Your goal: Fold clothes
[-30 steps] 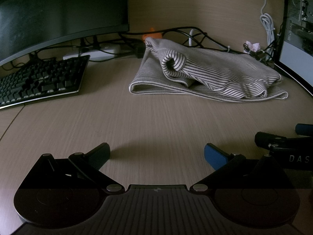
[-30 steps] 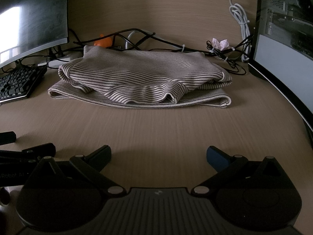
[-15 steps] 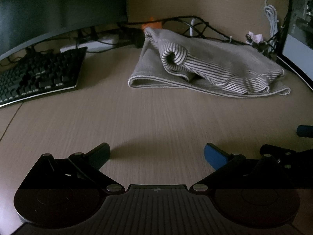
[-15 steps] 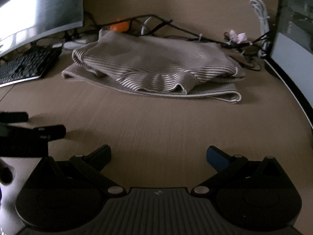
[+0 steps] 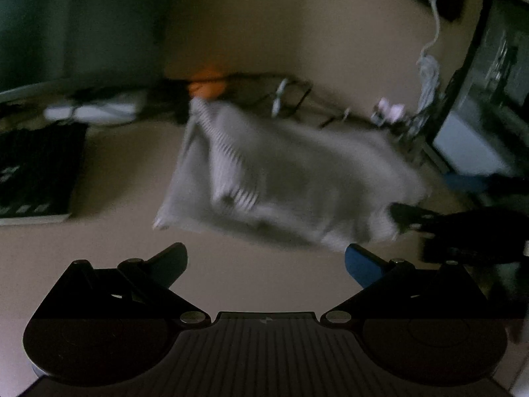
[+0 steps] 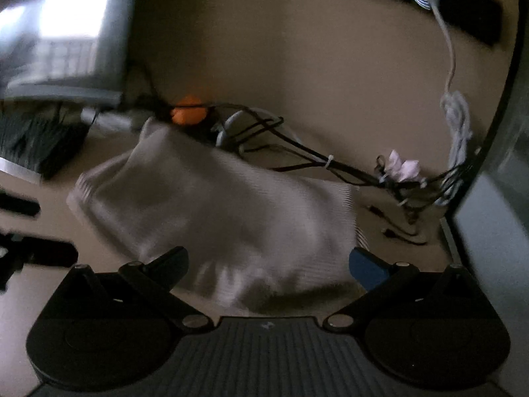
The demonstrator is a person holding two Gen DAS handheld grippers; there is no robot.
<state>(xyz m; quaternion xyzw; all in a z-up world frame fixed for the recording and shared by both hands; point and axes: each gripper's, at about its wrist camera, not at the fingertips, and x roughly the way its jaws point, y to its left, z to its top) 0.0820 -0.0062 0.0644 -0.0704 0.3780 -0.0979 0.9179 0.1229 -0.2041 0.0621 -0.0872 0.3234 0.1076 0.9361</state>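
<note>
Black and blue up close: the left gripper (image 5: 266, 258) has its fingers spread wide, nothing between them, bare desk (image 5: 99, 251) under the gap.
Right gripper (image 6: 267, 263): fingers also wide apart; the near edge of the cloth lies in the gap between them, but they are not closed on it, so I judge nothing is gripped.
Seen from the left camera: the right gripper's dark tip sits at the garment's right-hand end, touching or just beside it; blur stops me telling which.
Garment (image 6: 218, 218): a pale grey striped knit, lying on the desk just ahead of both grippers, nearer the right one.
Its shape: a compact bundle of layers doubled over, with a rolled or bunched part (image 5: 228, 165) on top toward its left end; blur hides the edges.
Done so far: by my reading at least one fold is in, since the cloth lies stacked and not spread out.
Left to do: the top layer looks lumpy and askew, so I judge it needs squaring up or another fold; neither gripper has taken hold yet.
Off to the left: a dark keyboard (image 5: 36, 172), well apart from the cloth.
Behind the garment: a tangle of black cables (image 6: 297, 158) and something orange (image 6: 190, 110), close to the cloth's far edge.
Far right: a dark case or screen (image 6: 496, 215) beside a hanging white cord (image 6: 458, 122).
Far left: a monitor (image 6: 62, 33), too blurred to say more.
</note>
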